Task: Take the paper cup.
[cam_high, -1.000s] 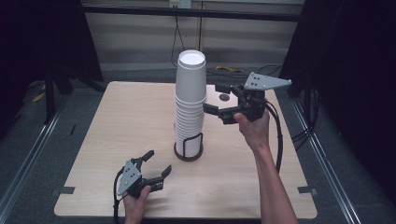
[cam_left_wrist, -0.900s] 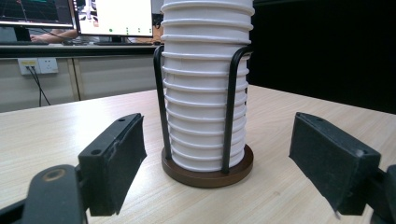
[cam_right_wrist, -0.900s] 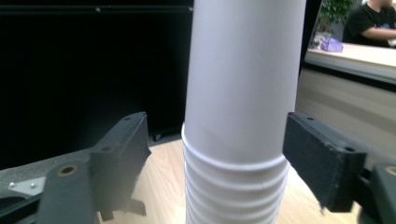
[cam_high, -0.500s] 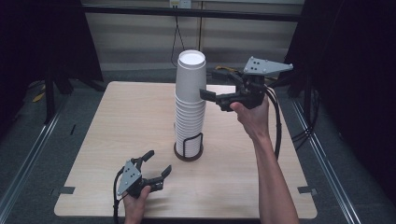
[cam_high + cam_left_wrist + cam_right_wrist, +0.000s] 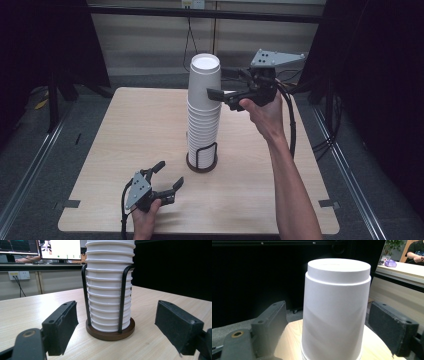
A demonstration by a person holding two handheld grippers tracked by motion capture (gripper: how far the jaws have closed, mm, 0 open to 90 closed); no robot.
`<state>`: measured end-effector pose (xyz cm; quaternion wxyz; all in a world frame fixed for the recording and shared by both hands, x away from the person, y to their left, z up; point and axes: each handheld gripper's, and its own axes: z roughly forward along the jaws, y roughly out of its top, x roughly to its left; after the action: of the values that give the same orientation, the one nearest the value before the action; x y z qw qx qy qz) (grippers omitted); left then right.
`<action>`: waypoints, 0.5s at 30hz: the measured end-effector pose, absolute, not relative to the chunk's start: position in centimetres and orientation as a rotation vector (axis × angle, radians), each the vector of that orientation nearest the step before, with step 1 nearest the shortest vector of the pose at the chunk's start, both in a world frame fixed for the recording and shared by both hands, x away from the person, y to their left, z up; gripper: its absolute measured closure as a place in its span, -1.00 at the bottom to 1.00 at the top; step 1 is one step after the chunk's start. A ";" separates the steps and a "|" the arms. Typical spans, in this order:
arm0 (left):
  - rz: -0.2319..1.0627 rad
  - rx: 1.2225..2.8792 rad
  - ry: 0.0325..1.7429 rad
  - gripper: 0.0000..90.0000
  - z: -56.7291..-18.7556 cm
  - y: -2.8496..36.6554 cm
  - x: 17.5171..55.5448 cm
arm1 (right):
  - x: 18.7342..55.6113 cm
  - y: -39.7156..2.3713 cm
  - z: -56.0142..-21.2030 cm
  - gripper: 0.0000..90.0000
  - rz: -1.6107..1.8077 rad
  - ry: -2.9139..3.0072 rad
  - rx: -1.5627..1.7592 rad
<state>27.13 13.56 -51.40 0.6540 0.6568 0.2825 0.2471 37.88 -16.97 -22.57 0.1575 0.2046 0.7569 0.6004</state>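
Note:
A tall stack of upturned white paper cups (image 5: pixel 204 120) stands in a black wire holder with a brown base (image 5: pixel 202 161) at the table's middle. My right gripper (image 5: pixel 216 83) is held level at the top cup (image 5: pixel 205 75), open. One jaw is on each side of the cup, and small gaps show in the right gripper view, where the top cup (image 5: pixel 335 310) rises between the jaws of my right gripper (image 5: pixel 332 315). My left gripper (image 5: pixel 170 173) rests near the front edge, open with nothing between its fingers. It faces the holder base (image 5: pixel 110 331) and the lower cups (image 5: pixel 108 302).
The light wooden table (image 5: pixel 135 125) has bare surface left and right of the stack. Black frame posts and cables run along its sides, and a cable (image 5: pixel 291 120) trails from the right gripper. Monitors (image 5: pixel 60 250) stand on a desk behind.
My right gripper has risen along the stack from about mid-height up to the top cup. The left gripper and the stack have stayed put.

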 end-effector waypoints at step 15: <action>0.559 1.491 0.639 -0.60 -51.4 13.6 27.1 | 39.2 -15.4 -21.0 -0.67 1.623 2.277 0.585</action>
<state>27.13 13.58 -51.39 0.6539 0.6574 0.2819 0.2466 39.24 -15.44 -21.05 0.1418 0.2028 0.7890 0.5623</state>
